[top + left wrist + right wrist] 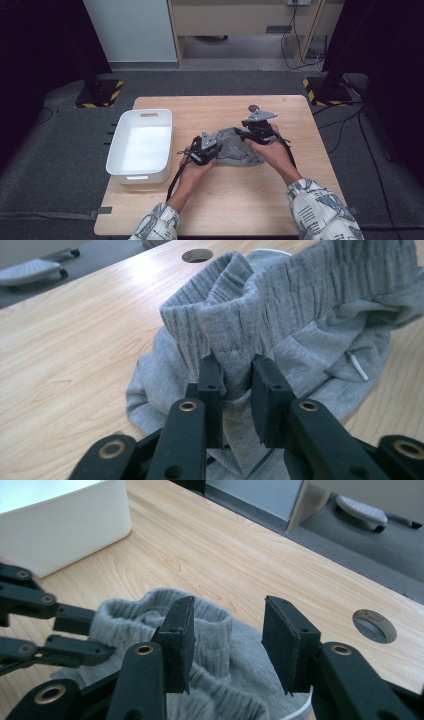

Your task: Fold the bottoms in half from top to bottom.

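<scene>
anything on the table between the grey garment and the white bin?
Nothing visible. The grey garment lies right of the white bin with bare tabletop between them. The left gripper is pinching its ribbed band; the right gripper is open above it.

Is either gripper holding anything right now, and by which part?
The left gripper pinches the grey garment by a fold of its ribbed waistband. The right gripper is open over the same waistband, holding nothing.

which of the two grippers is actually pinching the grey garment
The left gripper: its fingers clamp the grey garment's ribbed band. The right gripper hangs open above the cloth.
</scene>
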`<state>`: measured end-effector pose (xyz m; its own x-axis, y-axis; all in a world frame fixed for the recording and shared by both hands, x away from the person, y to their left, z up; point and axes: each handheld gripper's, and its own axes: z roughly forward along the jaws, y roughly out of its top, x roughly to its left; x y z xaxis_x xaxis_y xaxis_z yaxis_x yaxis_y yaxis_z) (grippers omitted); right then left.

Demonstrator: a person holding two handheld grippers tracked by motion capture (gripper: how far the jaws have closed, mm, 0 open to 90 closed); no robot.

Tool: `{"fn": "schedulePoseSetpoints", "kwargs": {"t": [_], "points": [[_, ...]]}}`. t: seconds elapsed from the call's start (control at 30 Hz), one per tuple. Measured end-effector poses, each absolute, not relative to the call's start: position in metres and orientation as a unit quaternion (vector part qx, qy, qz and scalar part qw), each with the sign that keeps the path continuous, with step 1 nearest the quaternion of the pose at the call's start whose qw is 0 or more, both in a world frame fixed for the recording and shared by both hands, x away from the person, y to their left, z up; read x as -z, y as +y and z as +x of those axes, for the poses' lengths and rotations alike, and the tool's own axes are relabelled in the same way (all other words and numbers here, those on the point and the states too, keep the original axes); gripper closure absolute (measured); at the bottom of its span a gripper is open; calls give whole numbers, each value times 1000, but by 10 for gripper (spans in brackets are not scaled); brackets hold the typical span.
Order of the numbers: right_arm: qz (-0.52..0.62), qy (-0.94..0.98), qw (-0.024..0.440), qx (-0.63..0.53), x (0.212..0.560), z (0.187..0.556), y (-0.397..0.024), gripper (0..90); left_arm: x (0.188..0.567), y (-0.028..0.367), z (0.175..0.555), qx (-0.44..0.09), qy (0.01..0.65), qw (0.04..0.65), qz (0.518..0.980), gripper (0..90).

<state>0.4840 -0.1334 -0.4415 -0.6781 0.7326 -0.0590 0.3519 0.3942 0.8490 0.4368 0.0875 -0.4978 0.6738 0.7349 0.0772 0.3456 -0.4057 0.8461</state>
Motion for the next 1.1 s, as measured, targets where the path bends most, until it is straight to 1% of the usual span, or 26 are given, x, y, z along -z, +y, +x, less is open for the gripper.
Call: {"fn": "schedulePoseSetpoints", "kwargs": {"t": [0.17,0.37,0.6,0.63,0.67,0.7,0.83,0.9,1.1], "points": [[346,808,209,-428,443,497,-128,584,498,88,437,-225,333,431,808,774],[353,817,193,-413,448,510,-117,583,499,89,436,-225,328,433,809,792],[350,833,164,-395,460,513,-112,534,499,89,435,-226,325,432,811,797],[350,836,161,-391,461,513,-112,560,498,89,435,-226,324,432,811,797],[346,839,164,-387,461,512,-111,633,498,90,435,-226,325,432,810,798],[343,841,166,-384,461,512,-111,682,498,90,435,-226,326,433,810,797],[337,849,152,-378,461,510,-110,822,498,92,434,-226,328,435,808,797],[332,851,154,-378,460,507,-111,843,498,93,433,-226,329,436,806,797],[325,843,149,-403,453,494,-120,851,494,97,425,-228,323,442,805,797]]}}
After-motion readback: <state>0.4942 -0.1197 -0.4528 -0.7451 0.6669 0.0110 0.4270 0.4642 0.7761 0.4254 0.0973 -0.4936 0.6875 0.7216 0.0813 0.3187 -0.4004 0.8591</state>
